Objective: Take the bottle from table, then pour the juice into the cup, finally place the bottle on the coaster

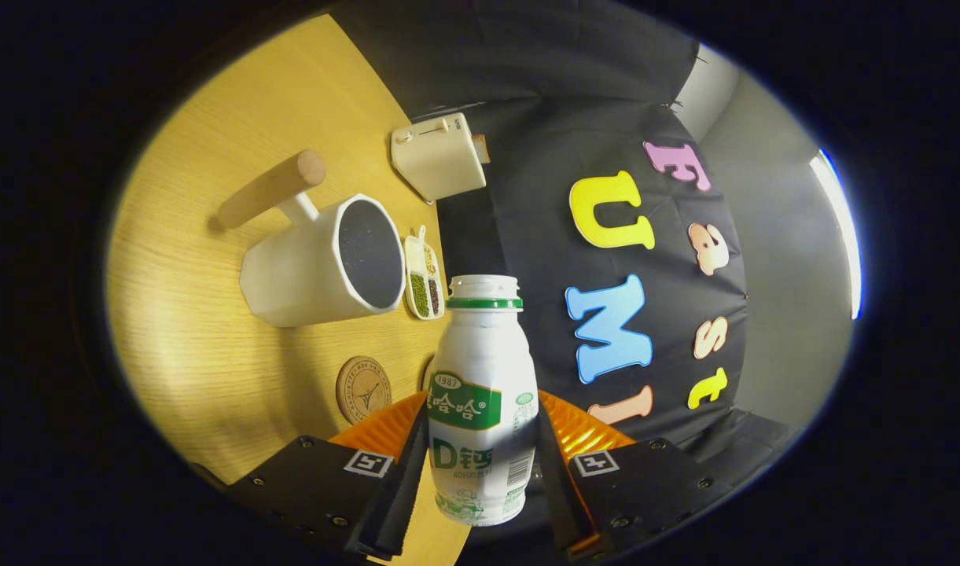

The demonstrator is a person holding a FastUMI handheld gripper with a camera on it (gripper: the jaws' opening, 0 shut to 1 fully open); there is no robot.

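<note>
1. With the view rolled hard to one side, we have the tool point(480, 464) clamped on the bottle point(481, 393): both fingers point(405, 472) press on its lower body, one on each flank, over the label.
2. We see the bottle's mouth uncapped, a green ring just below it, pointing forward along the fingers. The bottle sits between them, with the table's point(181, 259) edge behind it.
3. Ahead and to one side of the bottle's mouth stands the white cup point(322, 263), its wide dark opening facing us and a wooden handle point(271, 189) sticking out on the far side. We judge the pour is either under way or about to begin; no stream of juice is visible.
4. Risk one: the mouth is not yet over the cup's opening. Tipping further from here would send juice onto the table or onto the small dish of beans point(423, 275) just beside the cup.
5. Risk two: the grip is low on a smooth body. A quick roll of the wrist could let the bottle twist or slide between the fingers.
6. Risk three: the round coaster point(363, 389) lies close to the fingers, near the table's edge. Setting the bottle down off-centre could leave it tilted on the coaster's rim, or too near the drop.
7. Beyond the cup, a white box-like appliance point(439, 157) stands clear of our path.
</note>
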